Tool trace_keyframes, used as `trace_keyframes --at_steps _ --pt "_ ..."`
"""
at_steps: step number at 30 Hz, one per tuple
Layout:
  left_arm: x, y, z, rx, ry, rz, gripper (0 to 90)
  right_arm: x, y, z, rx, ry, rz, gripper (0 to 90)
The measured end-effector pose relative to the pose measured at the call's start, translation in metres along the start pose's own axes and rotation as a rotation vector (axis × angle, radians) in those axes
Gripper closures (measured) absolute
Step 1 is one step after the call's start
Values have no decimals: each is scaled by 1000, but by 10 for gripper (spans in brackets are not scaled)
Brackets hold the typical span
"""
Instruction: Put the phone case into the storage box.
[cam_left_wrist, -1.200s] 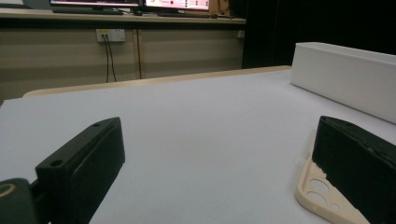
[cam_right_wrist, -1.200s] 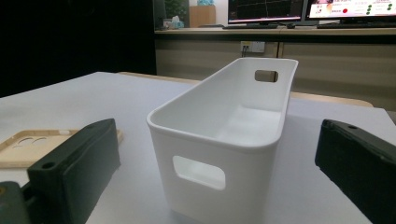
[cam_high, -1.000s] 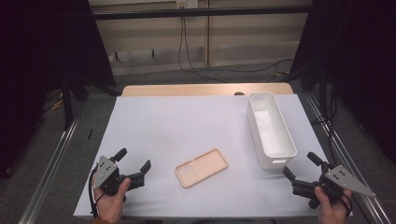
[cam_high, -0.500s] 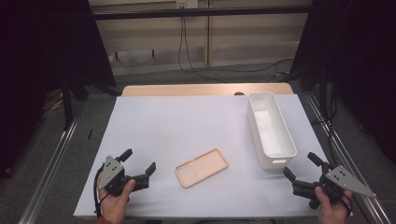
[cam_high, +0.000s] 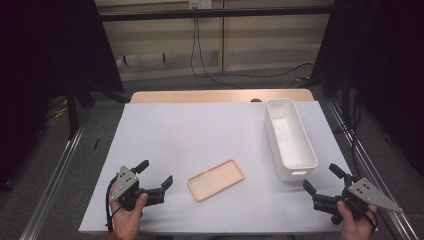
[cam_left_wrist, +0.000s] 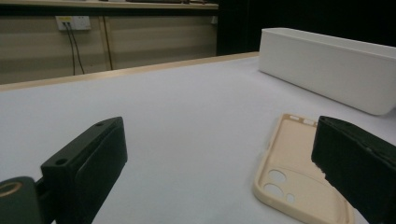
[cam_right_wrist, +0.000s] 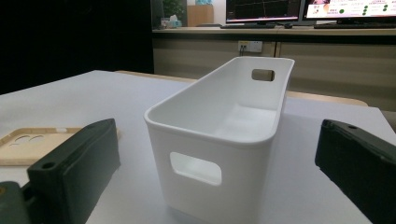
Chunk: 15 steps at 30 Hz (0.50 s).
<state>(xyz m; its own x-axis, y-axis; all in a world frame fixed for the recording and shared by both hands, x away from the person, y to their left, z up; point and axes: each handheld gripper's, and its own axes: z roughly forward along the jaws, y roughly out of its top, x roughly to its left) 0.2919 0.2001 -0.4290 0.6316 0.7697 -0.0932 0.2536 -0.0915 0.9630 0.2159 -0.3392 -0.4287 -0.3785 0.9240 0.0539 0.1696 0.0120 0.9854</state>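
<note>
- The left claw sits low over the near left part of the bench, held in the person's left hand; its jaws stand wide apart with nothing between them.
- A beige phone case lies flat on the white bench top, open side up, just to the right of the left claw and not touching it.
- In the left gripper view the phone case lies ahead and to the right, partly behind the right-hand jaw, with its camera cut-outs at the near end.
- The right claw hovers at the near right corner of the bench, held in the person's right hand; its jaws are also spread, holding nothing.
- A white bin stands upright along the right side of the bench, its long side running away from the person, its near end close in front of the right claw.
- In the right gripper view the white bin stands between the two spread jaws but farther off, a handle slot in each end wall; its inside is bare.
- The phone case and the white bin lie well apart, with bare bench between them.
</note>
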Motion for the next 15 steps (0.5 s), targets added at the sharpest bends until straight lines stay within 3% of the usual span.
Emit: trace_keyframes --at_steps 3,15 --pt "-1 1 1 -4 -11 3 36 0 0 0 0 1 1 0" --pt "-10 6 14 13 -145 -3 55 1 0 1 7 9 -3 0"
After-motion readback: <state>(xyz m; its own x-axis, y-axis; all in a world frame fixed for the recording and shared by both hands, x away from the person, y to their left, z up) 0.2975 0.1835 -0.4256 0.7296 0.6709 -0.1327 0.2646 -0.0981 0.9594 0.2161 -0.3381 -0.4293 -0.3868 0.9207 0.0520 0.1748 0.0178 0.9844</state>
